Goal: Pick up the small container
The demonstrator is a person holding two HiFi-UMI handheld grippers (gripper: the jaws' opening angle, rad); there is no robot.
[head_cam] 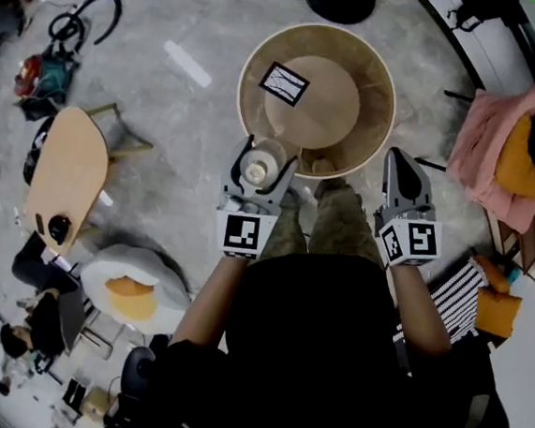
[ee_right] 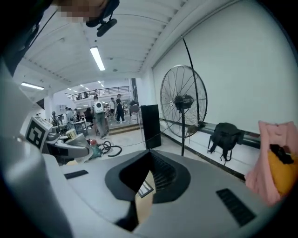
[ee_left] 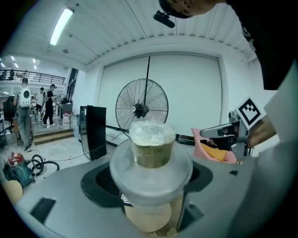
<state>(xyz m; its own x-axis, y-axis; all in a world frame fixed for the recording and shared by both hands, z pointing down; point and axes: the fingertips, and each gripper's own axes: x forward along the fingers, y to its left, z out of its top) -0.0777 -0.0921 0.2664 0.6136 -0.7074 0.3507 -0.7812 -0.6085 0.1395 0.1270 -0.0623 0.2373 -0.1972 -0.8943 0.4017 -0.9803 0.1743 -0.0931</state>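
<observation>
Small container (head_cam: 258, 170): clamped in my left tongs (head_cam: 265, 159), one jaw on each side of its body. In the left gripper view it stands upright between them. It's a translucent pot with a wide collar and something pale inside. The grip sits low on the body, I'd guess so the collar stops it slipping down through the jaws.

Right tongs (head_cam: 399, 165): closed at the tips with nothing between them. They're held level beside the left, well apart from the container. Probably just parked out of the way, since one pair is enough for a pot this light.

Container position: in the head view it's over the near rim of the round wooden bench (head_cam: 384, 78). In the left gripper view the floor and the big standing fan (ee_left: 142, 109) show behind it, with tan bench surface below through the gap. So I judge it's lifted clear, though actual clearance isn't checkable from these angles.

Bench: a black-and-white marker card (head_cam: 285, 83) lies on the centre disc, away from the tongs. Small tan bits sit near the front rim, too small to name.

Further out, a pink cloth (head_cam: 487, 135) is draped over a chair to my right.

Pick looks essentially done. The only risk I see is the pot tilting if the squeeze loosens.
</observation>
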